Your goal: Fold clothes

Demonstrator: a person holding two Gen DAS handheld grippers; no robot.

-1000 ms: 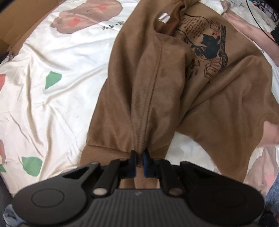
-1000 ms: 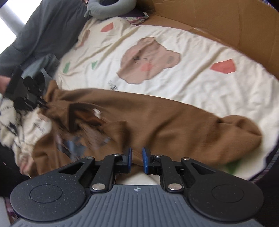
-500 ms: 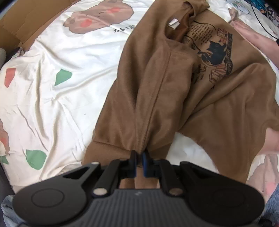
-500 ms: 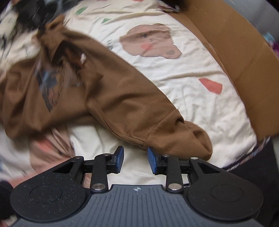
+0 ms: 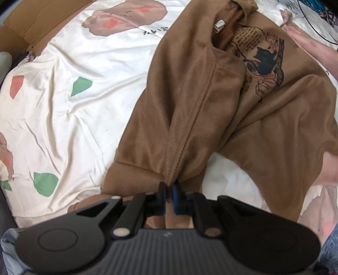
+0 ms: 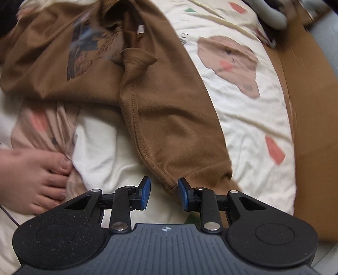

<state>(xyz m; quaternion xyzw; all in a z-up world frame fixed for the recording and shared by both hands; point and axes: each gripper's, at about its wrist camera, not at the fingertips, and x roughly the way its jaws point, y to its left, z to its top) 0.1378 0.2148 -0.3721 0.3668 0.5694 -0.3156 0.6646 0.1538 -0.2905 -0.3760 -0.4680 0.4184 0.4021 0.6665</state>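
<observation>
A brown sweatshirt with a black cat print lies crumpled on a white bedsheet. My left gripper points down and is shut on a raised fold of the sweatshirt along a seam. In the right wrist view the same sweatshirt stretches from the top left down to my right gripper. Its blue pads stand apart, open. A hemmed corner of the brown cloth reaches into the gap without being pressed.
The sheet has bear and coloured patch prints. A brown cardboard wall borders it on the right. A person's bare foot rests at the left on pink cloth. A grey cushion lies at the far top.
The right gripper has opened, rolled round and dropped toward the sweatshirt's hemmed corner. The left gripper, still shut on the fold, has lifted a little, showing more of the sheet.
</observation>
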